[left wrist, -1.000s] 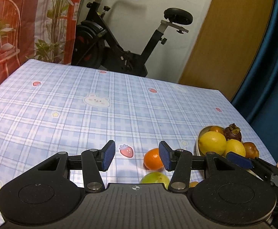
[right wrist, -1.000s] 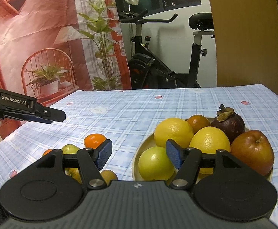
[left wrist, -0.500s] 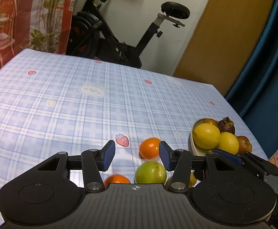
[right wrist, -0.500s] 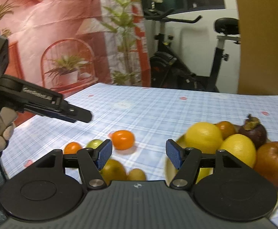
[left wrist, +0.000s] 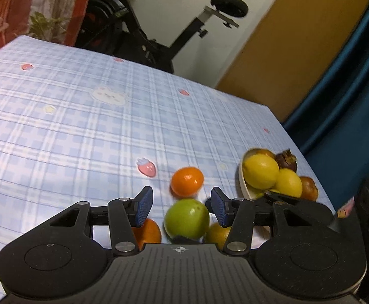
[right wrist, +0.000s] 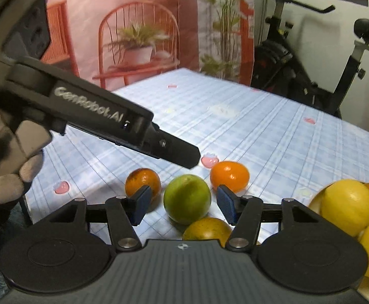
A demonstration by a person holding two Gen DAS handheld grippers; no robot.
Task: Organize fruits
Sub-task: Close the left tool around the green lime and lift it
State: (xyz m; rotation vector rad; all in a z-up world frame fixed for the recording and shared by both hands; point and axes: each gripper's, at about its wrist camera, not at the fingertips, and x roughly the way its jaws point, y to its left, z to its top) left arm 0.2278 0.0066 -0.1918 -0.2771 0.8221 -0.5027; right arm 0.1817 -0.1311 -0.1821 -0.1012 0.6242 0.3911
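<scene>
Loose fruit lies on the blue checked tablecloth: a green lime (left wrist: 187, 218) (right wrist: 187, 198), an orange (left wrist: 187, 181) (right wrist: 229, 176) beyond it, a second orange (left wrist: 146, 233) (right wrist: 142, 184) and a yellow-orange fruit (left wrist: 217, 233) (right wrist: 207, 228) nearest. My left gripper (left wrist: 181, 209) is open and empty, with the lime between its fingers. My right gripper (right wrist: 183, 206) is open and empty, also framing the lime. A cream bowl (left wrist: 244, 182) at the right holds lemons (left wrist: 260, 171) (right wrist: 346, 207), a mangosteen (left wrist: 287, 160) and other fruit.
The left gripper's body (right wrist: 95, 116) and the gloved hand (right wrist: 9, 177) reach in from the left of the right wrist view. An exercise bike (left wrist: 143, 33) stands behind the table. A blue curtain (left wrist: 349, 88) hangs at the right.
Both grippers moved toward the loose fruit. The right one swung left away from the bowl. The lime now sits between both pairs of fingers. Both jaws stayed open.
</scene>
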